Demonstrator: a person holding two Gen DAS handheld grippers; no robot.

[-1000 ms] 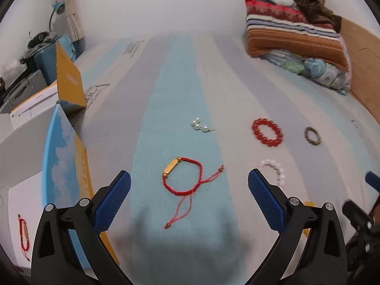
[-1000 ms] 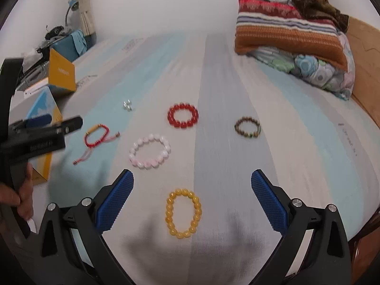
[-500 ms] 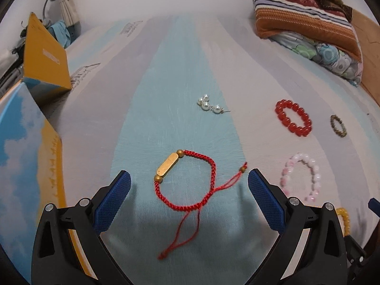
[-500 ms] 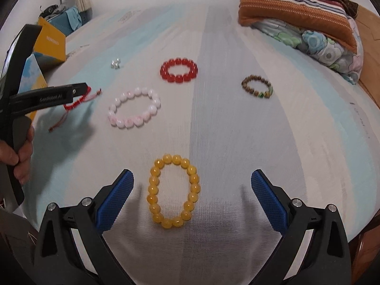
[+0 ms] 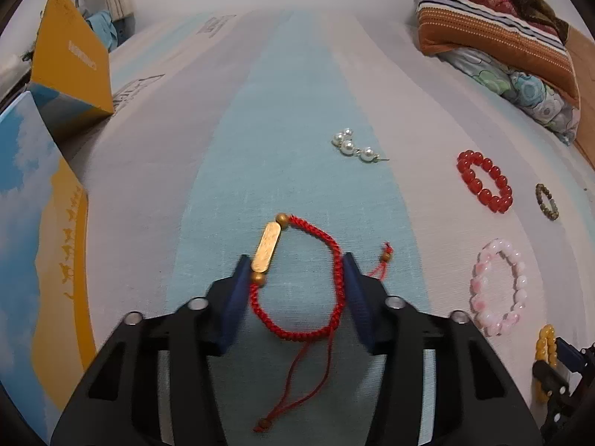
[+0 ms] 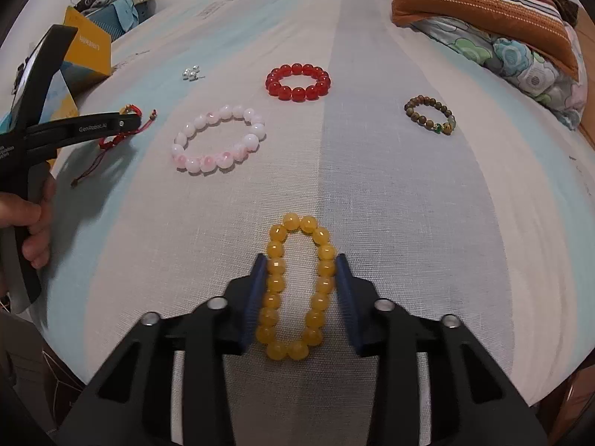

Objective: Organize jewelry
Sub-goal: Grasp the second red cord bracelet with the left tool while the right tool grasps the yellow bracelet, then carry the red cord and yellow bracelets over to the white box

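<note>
A red cord bracelet [image 5: 297, 282] with a gold bar lies on the striped bedsheet. My left gripper [image 5: 295, 271] straddles it, the blue pads touching both sides of the loop. A yellow bead bracelet [image 6: 297, 286] lies between the pads of my right gripper [image 6: 300, 271], squeezed into a narrow oval. Both bracelets rest on the sheet. Farther off lie a pink bead bracelet [image 6: 219, 139], a red bead bracelet [image 6: 297, 81], a brown bead bracelet [image 6: 431, 113] and pearl earrings [image 5: 353, 146].
An orange and blue box [image 5: 70, 63] stands at the left, with a sky-print box lid [image 5: 33, 223] beside it. Striped pillows and a blanket [image 5: 494, 26] are stacked at the back right. The bed's front edge [image 6: 334, 409] is just below my right gripper.
Both grippers have come down and forward onto the bed and narrowed from wide open. The left now clasps the red cord bracelet, the right the yellow bead bracelet.
</note>
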